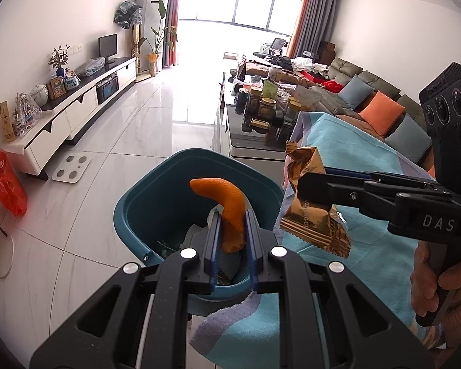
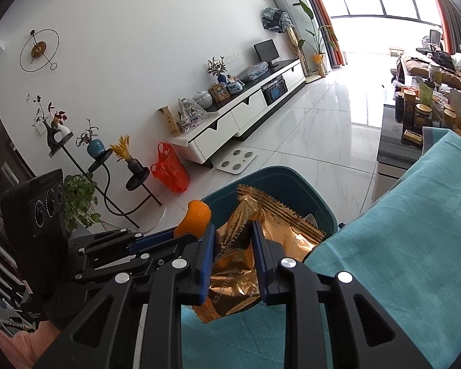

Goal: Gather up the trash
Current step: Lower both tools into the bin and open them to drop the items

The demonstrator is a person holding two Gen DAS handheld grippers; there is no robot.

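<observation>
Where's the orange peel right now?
The orange peel is pinched in the left claw, held over the teal bin, left of the gold wrapper.

Glossy white marble-look floor tiles (image 1: 132, 129) run toward a bright window (image 1: 239, 6) at the top centre, flanked by grey-and-orange curtains (image 1: 310, 15). A low white TV cabinet (image 1: 76, 107) lines the left wall; a grey sofa (image 1: 368, 86) sits at the right.
</observation>
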